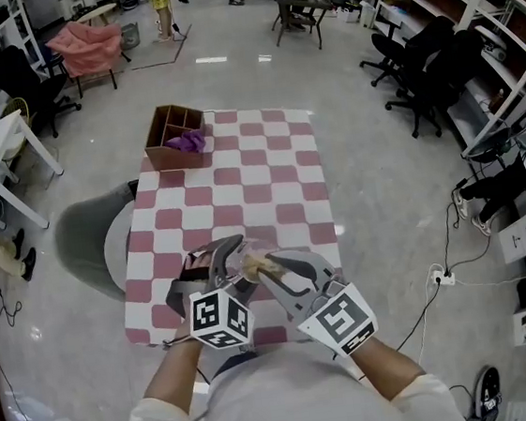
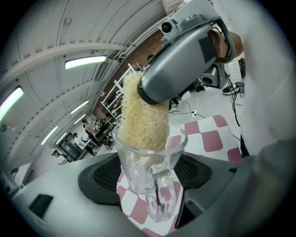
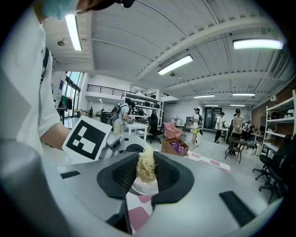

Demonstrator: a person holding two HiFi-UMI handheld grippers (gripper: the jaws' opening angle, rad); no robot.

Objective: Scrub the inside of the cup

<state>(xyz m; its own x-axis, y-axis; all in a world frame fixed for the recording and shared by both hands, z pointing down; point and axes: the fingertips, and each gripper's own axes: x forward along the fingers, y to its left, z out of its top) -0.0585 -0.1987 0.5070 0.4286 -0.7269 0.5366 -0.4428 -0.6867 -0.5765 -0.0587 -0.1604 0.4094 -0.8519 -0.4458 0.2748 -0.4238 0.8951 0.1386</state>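
Note:
A clear glass cup [image 2: 149,187] with a handle sits tilted between the jaws of my left gripper [image 2: 148,180], which is shut on it. A tan fibrous scrubber [image 2: 142,118] reaches down into the cup's mouth. My right gripper [image 2: 159,97] is shut on the scrubber's upper end. In the right gripper view the scrubber [image 3: 146,167] is pinched between the pads of the right gripper [image 3: 146,175], with the cup's rim [image 3: 144,189] just below. In the head view both grippers, left [image 1: 227,256] and right [image 1: 272,270], meet over the table's near edge.
The table [image 1: 241,184] has a red and white checkered cloth. A cardboard box [image 1: 175,136] with a purple cloth [image 1: 187,142] stands at its far left corner. A grey seat [image 1: 92,243] is left of the table; cables [image 1: 449,269] lie on the floor at the right.

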